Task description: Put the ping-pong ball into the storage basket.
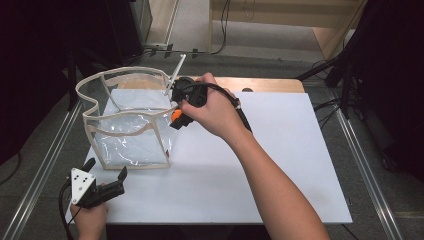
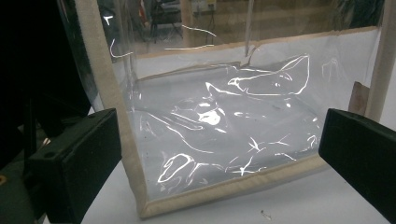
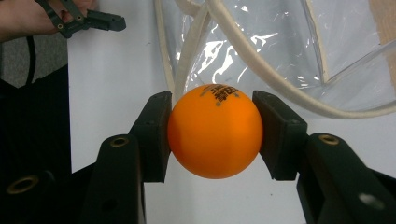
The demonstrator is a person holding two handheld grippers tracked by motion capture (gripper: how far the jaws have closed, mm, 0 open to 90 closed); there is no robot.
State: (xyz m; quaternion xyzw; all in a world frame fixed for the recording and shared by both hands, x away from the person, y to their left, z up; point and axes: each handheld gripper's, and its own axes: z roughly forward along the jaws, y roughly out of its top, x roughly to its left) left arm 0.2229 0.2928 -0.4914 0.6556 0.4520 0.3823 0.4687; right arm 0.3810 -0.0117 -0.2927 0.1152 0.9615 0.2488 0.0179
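An orange ball (image 3: pixel 215 130) with dark print on top is squeezed between the jaws of my right gripper (image 3: pixel 212 133). In the high view that right gripper (image 1: pixel 176 118) hovers at the right rim of a clear plastic bag (image 1: pixel 131 122) with cream fabric trim, the orange ball (image 1: pixel 176 115) peeking out under the hand. The bag stands open on the white board (image 1: pixel 280 165). My left gripper (image 1: pixel 106 172) rests near the board's front left corner, open, with its jaws pointing at the bag's front wall (image 2: pixel 219 126) and nothing between them.
A wooden tabletop (image 1: pixel 265 84) shows behind the white board. Metal rails (image 1: pixel 367 170) run along both sides of the table. A white rod (image 1: pixel 176 70) sticks up behind the bag. Cables trail across the floor beyond.
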